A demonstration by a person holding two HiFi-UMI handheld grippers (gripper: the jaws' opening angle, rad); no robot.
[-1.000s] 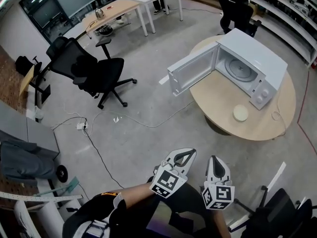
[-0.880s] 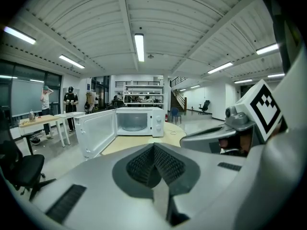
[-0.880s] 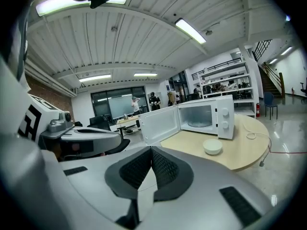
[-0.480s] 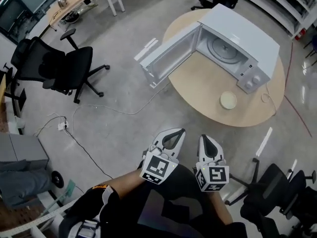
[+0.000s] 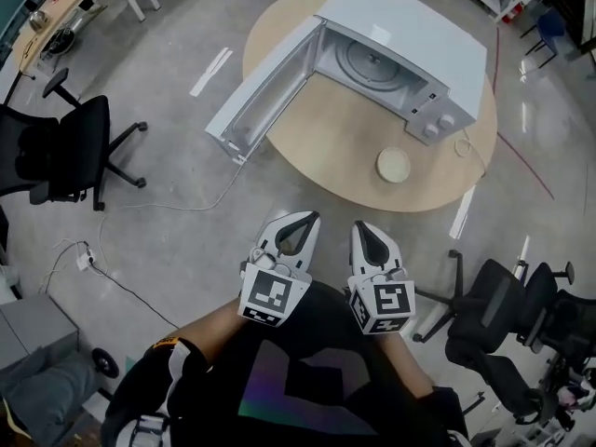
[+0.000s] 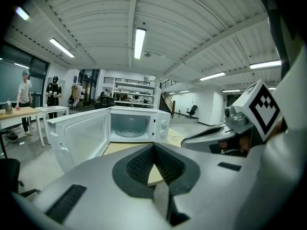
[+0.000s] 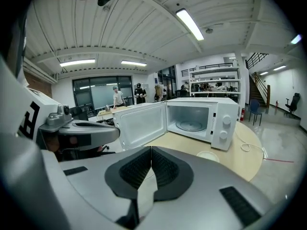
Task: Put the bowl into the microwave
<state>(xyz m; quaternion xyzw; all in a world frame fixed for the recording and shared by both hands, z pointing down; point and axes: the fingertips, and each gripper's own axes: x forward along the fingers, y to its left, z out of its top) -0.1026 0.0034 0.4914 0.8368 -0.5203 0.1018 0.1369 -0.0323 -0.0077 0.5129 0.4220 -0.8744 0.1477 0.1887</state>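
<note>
Head view: round tabletop (image 5: 326,152) ahead, carrying a white microwave (image 5: 410,21). Its door (image 5: 256,101) is swung wide open to the left, and the cavity shows only the glass plate (image 5: 370,61).

Left tool (image 5: 309,216) and right tool (image 5: 359,224) are held side by side close to the body, over the floor and well apart from the tabletop. Both are clenched, tips meeting, with nothing between them; each tool's own view agrees.

Bowl (image 5: 393,165): small, shallow, pale. It sits upright on the tabletop just in front of the microwave's knob panel, to the right of the open cavity, untouched.

Judgement: the bowl looks like ceramic or hard plastic, though the material is not certain from here. Expect it to be stiff, light and smooth, so likely slippery, and breakable if ceramic. Best hold is a pinch on the near rim, one jaw inside and one outside, keeping the bowl level. The chosen tool must open first. Approach only; the grasp is not yet begun.
</note>
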